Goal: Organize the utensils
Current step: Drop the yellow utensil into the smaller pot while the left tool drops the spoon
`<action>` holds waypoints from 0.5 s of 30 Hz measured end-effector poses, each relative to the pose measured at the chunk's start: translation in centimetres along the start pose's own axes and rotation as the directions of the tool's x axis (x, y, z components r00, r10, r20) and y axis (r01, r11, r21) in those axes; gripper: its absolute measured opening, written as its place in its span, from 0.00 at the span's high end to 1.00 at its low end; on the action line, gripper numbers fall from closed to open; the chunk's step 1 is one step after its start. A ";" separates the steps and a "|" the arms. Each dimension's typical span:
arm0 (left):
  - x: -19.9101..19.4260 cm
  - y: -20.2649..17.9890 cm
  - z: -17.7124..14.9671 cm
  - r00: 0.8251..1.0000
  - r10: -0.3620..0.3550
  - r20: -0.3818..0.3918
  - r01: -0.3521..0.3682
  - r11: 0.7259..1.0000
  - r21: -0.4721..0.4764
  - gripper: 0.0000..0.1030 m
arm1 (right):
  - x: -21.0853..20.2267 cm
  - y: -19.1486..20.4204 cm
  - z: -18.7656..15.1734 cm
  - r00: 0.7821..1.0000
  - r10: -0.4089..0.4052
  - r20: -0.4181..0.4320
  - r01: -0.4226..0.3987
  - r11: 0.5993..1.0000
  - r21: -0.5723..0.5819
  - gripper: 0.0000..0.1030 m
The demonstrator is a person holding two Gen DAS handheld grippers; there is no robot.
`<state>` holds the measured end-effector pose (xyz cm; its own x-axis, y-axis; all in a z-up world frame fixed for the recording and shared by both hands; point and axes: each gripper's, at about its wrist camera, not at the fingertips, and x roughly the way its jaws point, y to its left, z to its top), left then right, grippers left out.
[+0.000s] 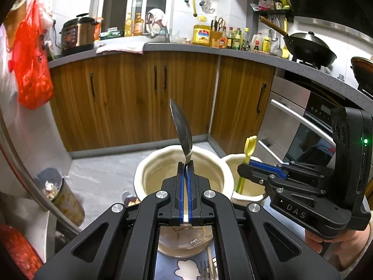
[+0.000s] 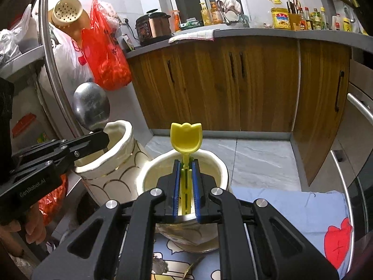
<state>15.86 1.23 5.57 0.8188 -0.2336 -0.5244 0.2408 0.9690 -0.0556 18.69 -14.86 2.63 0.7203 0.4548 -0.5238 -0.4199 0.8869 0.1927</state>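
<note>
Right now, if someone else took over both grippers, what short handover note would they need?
Left gripper: shut on the metal spoon, bowl up, over the left ceramic holder.
Right gripper: shut on the yellow plastic spoon, over the right ceramic holder.
Done: both picked up.
Left: lower and release each; a fork and other utensils lie on the cloth.

Even, fairly bright indoor light with soft shadows. Fisheye bending curves the counter (image 1: 233, 53) beyond the gripper, and corners go black. Glare glints on the metal spoon (image 2: 91, 107); edges smear slightly.
</note>
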 end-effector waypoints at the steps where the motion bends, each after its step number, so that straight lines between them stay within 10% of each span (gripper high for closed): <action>1: 0.0 0.0 0.0 1.000 0.000 -0.002 0.000 1.000 0.000 0.97 | 0.0 0.0 0.0 1.000 -0.002 -0.002 0.002 1.000 -0.001 0.90; 8: 0.0 -0.2 0.0 1.000 0.016 0.007 -0.016 1.000 0.014 0.97 | 0.1 0.4 0.0 1.000 -0.013 -0.005 0.013 1.000 -0.016 0.88; 15: 0.0 0.2 -0.1 0.999 0.026 0.025 -0.026 1.000 -0.005 0.94 | -0.2 0.4 0.0 1.000 0.012 0.013 -0.012 1.000 -0.009 0.65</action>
<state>15.80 1.44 5.46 0.8378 -0.2098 -0.5041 0.2165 0.9752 -0.0460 18.36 -14.61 2.79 0.7225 0.4666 -0.5102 -0.4336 0.8806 0.1914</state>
